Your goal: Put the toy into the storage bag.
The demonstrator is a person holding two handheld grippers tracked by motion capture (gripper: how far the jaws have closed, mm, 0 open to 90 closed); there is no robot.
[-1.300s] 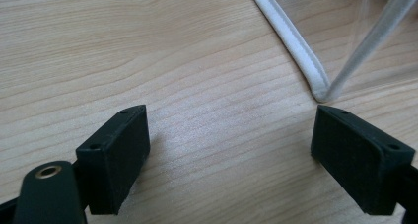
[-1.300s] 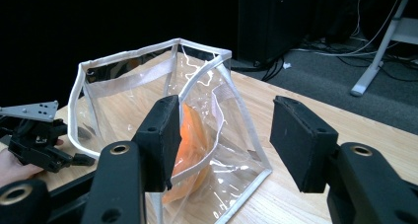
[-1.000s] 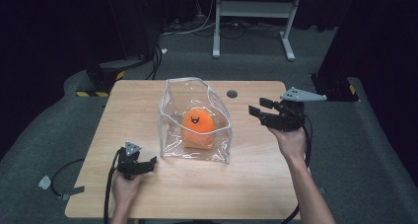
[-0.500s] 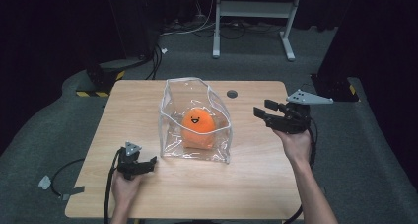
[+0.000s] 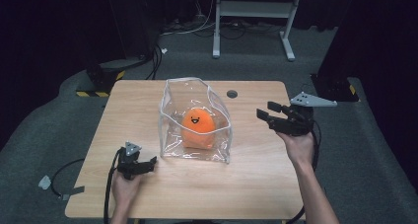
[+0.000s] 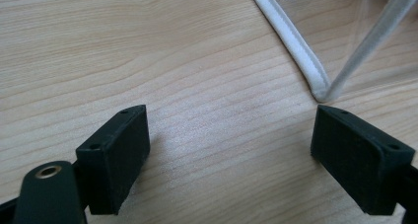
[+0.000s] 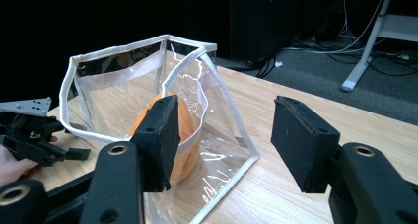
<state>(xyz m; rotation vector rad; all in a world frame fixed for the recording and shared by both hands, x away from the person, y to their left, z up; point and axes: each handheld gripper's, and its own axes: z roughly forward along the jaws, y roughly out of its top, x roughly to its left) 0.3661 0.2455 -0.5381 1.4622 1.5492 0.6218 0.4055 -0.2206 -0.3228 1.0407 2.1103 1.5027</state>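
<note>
A clear plastic bag (image 5: 170,93) with white trim stands open in the middle of the wooden table (image 5: 256,184). Inside it sits an orange plush ball (image 5: 198,128) with a smiling face. My left gripper (image 5: 148,164) rests low at the table's front left, open. Bare wood lies between its jaws (image 6: 231,165), and the bag's trimmed corner (image 6: 315,83) is just ahead. My right gripper (image 5: 263,111) hovers to the right of the bag and points at it. It is open (image 7: 224,135), with nothing between the jaws. Behind them are the bag (image 7: 217,105) and the plush ball (image 7: 187,135).
A small dark round hole (image 5: 231,93) marks the table's far side. Past the table stand a white desk frame (image 5: 288,31), floor cables and a black-and-yellow striped base (image 5: 98,83). The left gripper (image 7: 34,140) also shows at the far left of the right gripper view.
The right gripper has shifted slightly and turned more level toward the bag. The left gripper, the bag and the plush ball have stayed where they were.
</note>
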